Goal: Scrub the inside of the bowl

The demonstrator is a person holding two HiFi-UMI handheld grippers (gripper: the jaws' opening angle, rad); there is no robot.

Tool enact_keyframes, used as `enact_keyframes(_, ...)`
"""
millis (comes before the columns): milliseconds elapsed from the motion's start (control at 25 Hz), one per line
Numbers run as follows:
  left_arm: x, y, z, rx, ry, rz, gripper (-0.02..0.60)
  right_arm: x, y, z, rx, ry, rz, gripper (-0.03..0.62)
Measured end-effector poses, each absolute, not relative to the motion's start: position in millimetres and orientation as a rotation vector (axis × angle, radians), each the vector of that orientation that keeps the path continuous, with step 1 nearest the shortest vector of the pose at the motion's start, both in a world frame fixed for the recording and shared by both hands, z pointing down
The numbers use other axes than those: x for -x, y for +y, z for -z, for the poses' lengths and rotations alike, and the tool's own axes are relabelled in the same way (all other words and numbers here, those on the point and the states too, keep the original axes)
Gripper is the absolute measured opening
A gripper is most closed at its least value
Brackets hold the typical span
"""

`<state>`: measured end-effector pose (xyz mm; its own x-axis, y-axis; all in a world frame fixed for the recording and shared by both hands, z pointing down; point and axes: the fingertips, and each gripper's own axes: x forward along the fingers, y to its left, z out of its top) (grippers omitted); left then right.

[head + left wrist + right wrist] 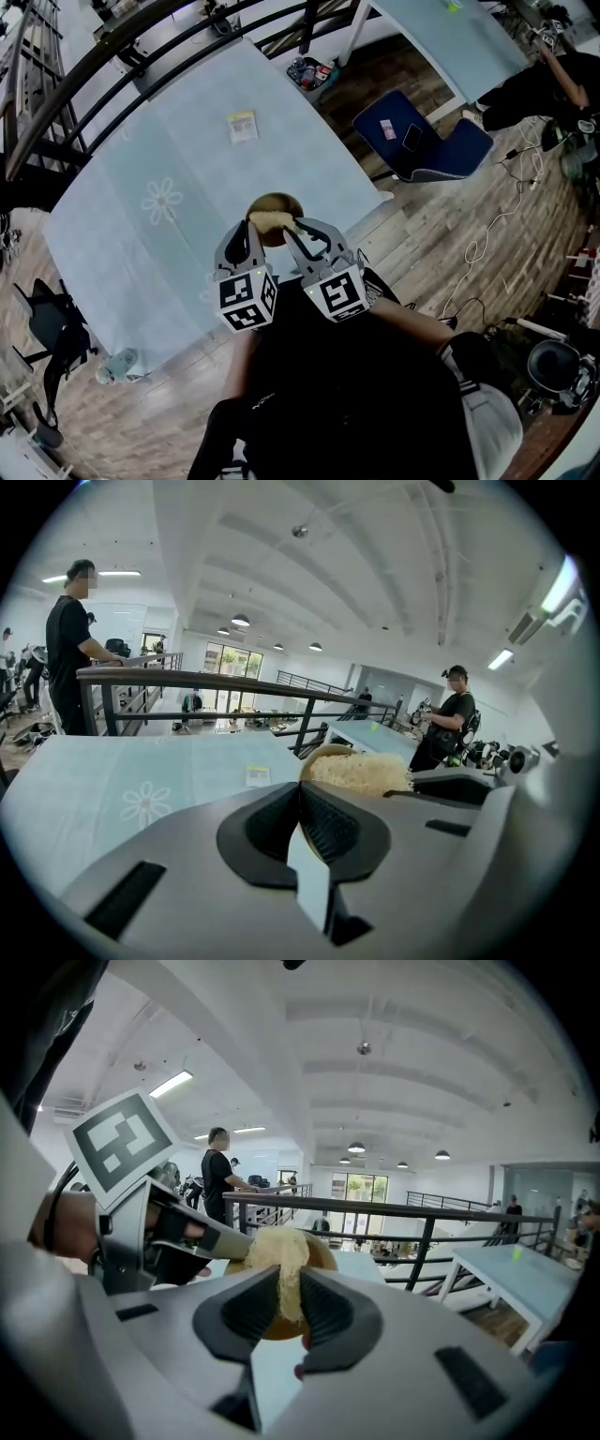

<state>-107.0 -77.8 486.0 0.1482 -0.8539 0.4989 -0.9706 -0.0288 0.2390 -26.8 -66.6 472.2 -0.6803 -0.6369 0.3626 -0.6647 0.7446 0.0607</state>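
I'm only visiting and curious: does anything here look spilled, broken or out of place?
Nothing stands out. The left claw is shut on the rim of the bowl, and the right claw is shut on a pale scrub pad at the bowl. No spill shows on the table.

Open-plan lab mezzanine, black railing [234, 682], blue-clothed table [141, 253], cables [497, 225] across wooden floor [422, 258]

Inside of bowl [281, 201], seemingly behind scrubber [269, 221]

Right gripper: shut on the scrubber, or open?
Shut. The right gripper has its jaws pinched on the pale fibrous scrubber, held at the bowl.
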Motion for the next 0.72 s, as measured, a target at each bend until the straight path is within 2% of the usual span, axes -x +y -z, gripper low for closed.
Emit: enact_keyframes(720, 81.9, -73.3, -487.3, -2.019, -1.702, -0.429, 0.021, 2.7, -77.7, -499.8, -1.089, -2.293, -0.018, 0.071)
